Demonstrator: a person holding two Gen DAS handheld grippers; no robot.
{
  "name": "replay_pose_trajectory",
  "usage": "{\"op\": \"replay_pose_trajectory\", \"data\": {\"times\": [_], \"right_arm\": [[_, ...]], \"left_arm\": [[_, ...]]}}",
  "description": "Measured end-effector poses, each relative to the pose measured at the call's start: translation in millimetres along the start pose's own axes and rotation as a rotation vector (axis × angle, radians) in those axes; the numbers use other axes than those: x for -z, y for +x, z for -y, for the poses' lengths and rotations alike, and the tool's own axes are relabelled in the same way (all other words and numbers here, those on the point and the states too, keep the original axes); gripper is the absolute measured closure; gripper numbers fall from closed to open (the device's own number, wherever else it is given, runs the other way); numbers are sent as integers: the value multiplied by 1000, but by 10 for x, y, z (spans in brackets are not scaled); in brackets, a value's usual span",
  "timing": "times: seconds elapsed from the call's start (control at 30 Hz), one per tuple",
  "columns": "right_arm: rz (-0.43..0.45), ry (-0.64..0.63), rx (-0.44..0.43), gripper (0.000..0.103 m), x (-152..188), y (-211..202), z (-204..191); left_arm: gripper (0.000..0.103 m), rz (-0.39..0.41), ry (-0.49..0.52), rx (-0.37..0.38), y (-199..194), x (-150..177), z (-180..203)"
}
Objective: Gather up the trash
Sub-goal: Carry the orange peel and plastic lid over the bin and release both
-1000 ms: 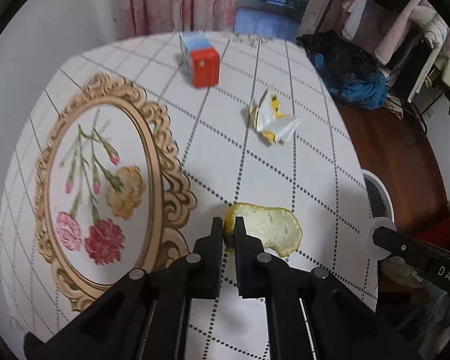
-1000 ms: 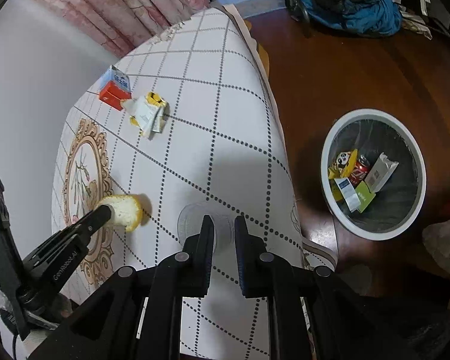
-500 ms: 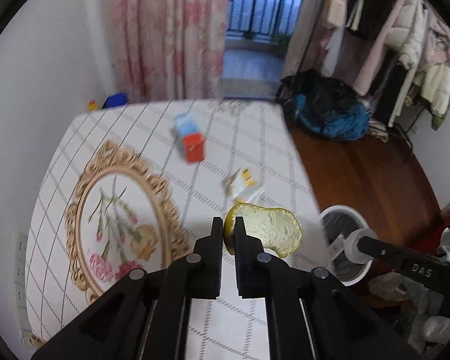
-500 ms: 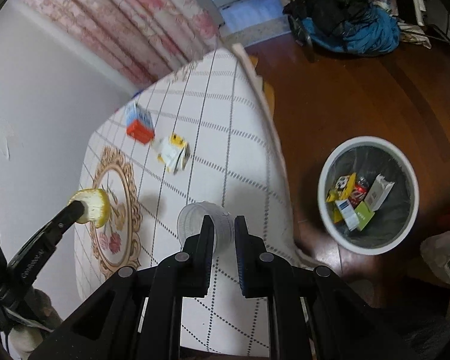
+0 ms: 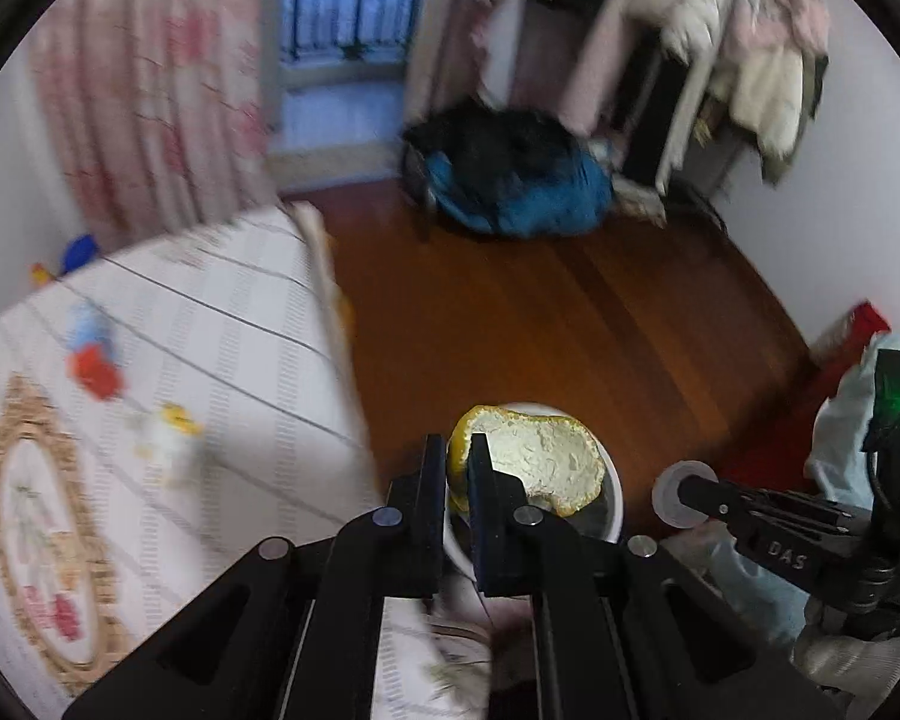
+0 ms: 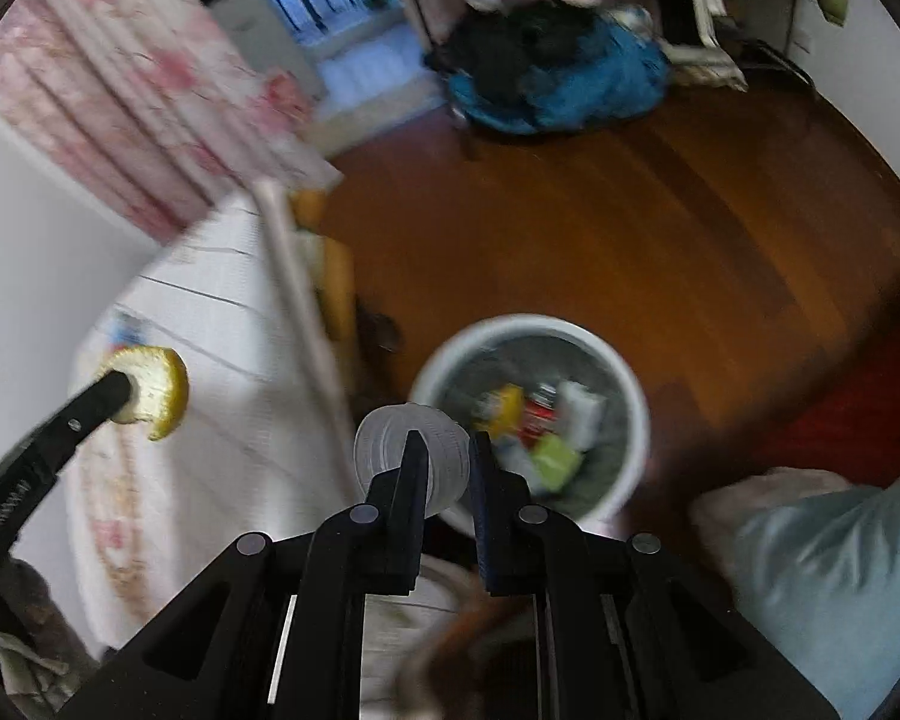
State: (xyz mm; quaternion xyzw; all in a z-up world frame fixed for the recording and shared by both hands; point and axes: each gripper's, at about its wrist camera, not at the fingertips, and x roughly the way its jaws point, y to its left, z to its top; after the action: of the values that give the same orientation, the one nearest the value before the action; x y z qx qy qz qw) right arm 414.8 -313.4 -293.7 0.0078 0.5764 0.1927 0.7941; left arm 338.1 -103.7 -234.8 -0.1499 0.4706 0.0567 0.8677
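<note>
My left gripper (image 5: 456, 450) is shut on a yellow citrus peel (image 5: 540, 459), held in the air over the white trash bin (image 5: 615, 495), which the peel mostly hides. In the right wrist view the peel (image 6: 156, 393) hangs above the table at the left. My right gripper (image 6: 447, 450) is shut on a clear plastic cup (image 6: 408, 444), just left of the bin (image 6: 630, 420), which holds several wrappers and cartons. A red and blue carton (image 5: 93, 360) and a crumpled yellow and white wrapper (image 5: 168, 435) lie blurred on the table (image 5: 240, 360).
The table's white checked cloth carries a gold-framed flower print (image 5: 36, 540). Brown wooden floor (image 5: 570, 312) spreads around the bin. A blue and black bundle (image 5: 510, 186) lies at the back, clothes (image 5: 750, 30) hang at the right, and a pink curtain (image 5: 150, 90) is at the left.
Both grippers have swung right, off the table and toward the bin, still holding the peel and the cup. The bin is now much nearer in both views.
</note>
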Motion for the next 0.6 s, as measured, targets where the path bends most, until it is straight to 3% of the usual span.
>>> {"op": "replay_pose_trajectory", "data": {"times": [0.27, 0.47, 0.6], "right_arm": [[-193, -4, 104, 89, -29, 979, 721], [-264, 14, 105, 89, -32, 1451, 968], [-300, 16, 109, 88, -12, 1616, 987]], "left_arm": [[99, -226, 33, 11, 1191, 171, 411], [97, -310, 52, 13, 1575, 214, 600], [93, -331, 37, -2, 1626, 236, 579]]}}
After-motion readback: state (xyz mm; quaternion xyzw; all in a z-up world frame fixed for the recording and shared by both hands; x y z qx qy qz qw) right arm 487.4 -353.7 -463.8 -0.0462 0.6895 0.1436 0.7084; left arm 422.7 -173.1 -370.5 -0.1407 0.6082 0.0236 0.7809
